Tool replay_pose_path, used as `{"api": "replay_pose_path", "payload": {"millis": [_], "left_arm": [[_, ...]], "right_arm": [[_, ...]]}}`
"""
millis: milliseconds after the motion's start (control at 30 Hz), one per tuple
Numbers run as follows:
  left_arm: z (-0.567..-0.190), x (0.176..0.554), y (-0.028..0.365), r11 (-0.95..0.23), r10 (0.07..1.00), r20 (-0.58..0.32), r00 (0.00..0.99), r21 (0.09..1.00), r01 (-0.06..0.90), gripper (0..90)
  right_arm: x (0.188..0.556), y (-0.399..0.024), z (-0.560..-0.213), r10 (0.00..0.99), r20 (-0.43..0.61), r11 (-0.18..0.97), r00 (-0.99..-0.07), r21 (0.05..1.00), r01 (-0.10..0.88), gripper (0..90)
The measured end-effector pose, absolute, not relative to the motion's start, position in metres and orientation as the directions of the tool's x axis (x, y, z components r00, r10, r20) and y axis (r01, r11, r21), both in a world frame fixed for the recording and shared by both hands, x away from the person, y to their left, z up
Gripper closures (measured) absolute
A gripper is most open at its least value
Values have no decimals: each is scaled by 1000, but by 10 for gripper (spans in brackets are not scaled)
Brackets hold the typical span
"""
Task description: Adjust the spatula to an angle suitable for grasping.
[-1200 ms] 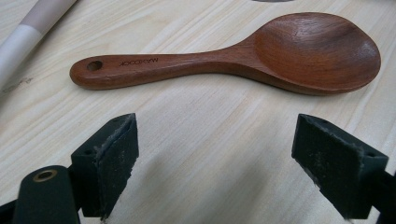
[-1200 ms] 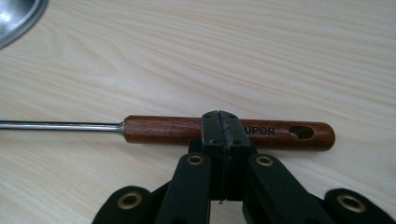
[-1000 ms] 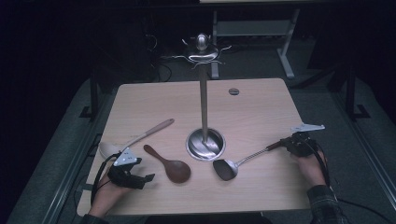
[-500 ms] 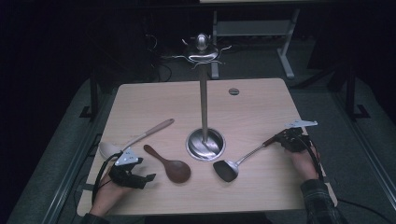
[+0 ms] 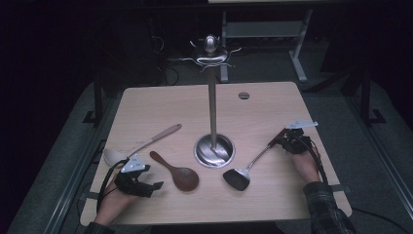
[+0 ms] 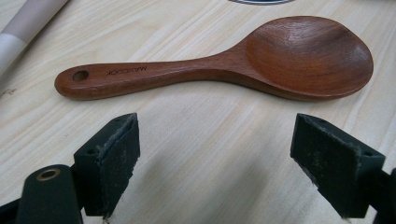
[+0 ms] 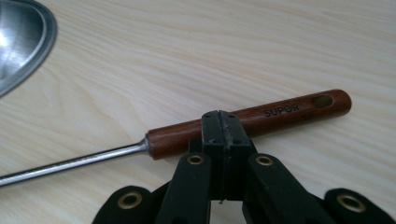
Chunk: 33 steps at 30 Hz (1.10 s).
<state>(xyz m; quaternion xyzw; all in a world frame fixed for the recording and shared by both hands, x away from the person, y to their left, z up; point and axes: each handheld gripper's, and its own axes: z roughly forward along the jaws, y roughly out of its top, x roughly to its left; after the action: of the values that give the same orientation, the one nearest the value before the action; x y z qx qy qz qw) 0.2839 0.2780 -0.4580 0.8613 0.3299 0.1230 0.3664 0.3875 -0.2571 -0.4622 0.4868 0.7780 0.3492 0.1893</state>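
Metal spatula [image 5: 243, 173] now nearer the stand [image 5: 213, 148], right gripper [image 7: 221, 122] shut against its handle.

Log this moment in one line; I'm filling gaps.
left gripper: open, by spoon | right gripper: shut, at ladle handle | stand: bare

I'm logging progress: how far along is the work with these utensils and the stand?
Done: nothing yet. The stand has bare hooks, and three utensils lie on the table.
In hand: the right gripper, jaws shut, sets its tips against the metal spatula handle without clamping it. The left gripper is open, just short of the wooden spoon.
Left: probably everything, the pale spatula included.
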Motion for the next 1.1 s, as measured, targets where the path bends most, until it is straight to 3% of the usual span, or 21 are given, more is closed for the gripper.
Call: {"api": "replay_pose_path", "payload": {"millis": [400,633,800,1100], "left_arm": [[-458,283,277,-519,653,-30,757,710,476,154],[-458,282,278,-520,654,-30,756,709,477,154],[-458,282,277,-518,651,-33,758,712,475,155],[-457,281,276,-521,648,-34,761,708,476,154]], "right_arm": [[400,-238,-462,871,48,303,-490,732,611,898],[380,-218,-447,818,104,331,-565,718,612,898],[363,-194,-448,762,113,416,-638,669,616,898],[353,-172,-451,717,116,473,-687,643,602,898]]}}
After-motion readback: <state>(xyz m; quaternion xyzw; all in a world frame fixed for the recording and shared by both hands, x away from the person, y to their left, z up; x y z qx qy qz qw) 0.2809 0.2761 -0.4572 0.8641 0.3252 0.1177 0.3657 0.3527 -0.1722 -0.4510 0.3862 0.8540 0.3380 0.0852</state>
